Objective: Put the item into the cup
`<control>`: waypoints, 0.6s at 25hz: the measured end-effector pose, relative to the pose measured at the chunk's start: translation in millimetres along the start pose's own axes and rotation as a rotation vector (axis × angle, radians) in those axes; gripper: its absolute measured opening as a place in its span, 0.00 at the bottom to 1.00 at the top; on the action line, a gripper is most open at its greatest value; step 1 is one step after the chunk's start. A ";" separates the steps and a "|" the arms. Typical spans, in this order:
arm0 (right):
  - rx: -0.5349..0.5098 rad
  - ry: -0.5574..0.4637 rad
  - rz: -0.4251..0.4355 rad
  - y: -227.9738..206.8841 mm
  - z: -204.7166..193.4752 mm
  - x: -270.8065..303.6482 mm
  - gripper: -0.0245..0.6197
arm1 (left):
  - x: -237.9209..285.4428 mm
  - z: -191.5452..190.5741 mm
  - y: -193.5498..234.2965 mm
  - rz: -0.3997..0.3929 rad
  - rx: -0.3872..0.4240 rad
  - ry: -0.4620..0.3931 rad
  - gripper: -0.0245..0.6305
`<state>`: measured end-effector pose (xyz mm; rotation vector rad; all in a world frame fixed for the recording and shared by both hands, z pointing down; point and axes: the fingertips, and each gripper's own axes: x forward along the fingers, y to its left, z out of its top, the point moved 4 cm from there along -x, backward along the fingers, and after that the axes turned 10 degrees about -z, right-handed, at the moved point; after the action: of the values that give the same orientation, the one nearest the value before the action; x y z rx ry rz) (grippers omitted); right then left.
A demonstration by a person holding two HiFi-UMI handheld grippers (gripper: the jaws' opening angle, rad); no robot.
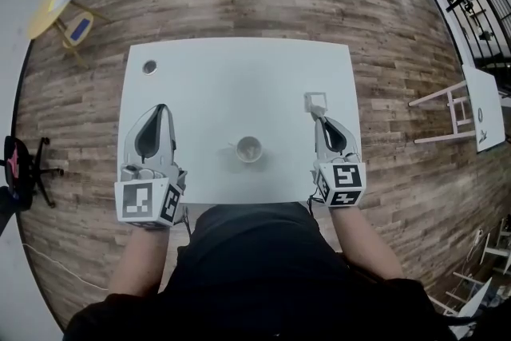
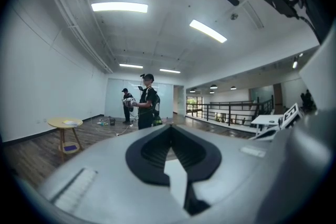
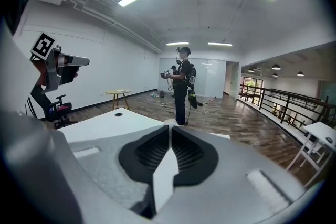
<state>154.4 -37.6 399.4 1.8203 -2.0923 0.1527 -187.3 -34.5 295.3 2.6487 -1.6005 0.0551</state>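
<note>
While the right gripper [image 1: 318, 118] apparently grips the item [image 1: 315, 101], the cup [image 1: 248, 148] stands apart.

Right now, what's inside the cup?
Seen from above in the head view, the cup looks empty: only its pale inside shows. The small white item is outside it, pinched in the right gripper. Nothing covers the cup's mouth.

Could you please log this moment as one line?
right gripper: shut on item | left gripper: shut | cup: upright on table
</note>
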 end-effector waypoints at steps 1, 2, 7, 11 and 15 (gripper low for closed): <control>-0.001 0.001 0.004 1.1 -0.5 0.1 0.07 | -1.2 0.1 1.4 0.008 -0.001 -0.002 0.05; -0.003 0.003 0.009 2.4 -1.3 0.5 0.07 | -2.4 0.6 2.8 0.018 -0.003 -0.006 0.05; -0.019 0.010 0.037 11.3 -4.8 3.2 0.07 | -10.5 4.6 4.7 0.051 0.000 -0.022 0.05; -0.043 -0.018 0.062 19.5 -2.1 2.6 0.07 | -20.6 3.6 8.8 0.079 0.004 -0.018 0.05; -0.057 -0.017 0.090 26.1 -2.4 2.3 0.07 | -32.5 0.3 14.3 0.116 -0.003 -0.008 0.05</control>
<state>129.2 -34.8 406.4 1.7018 -2.1694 0.1001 -215.1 -12.4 293.5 2.5543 -1.7537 0.0470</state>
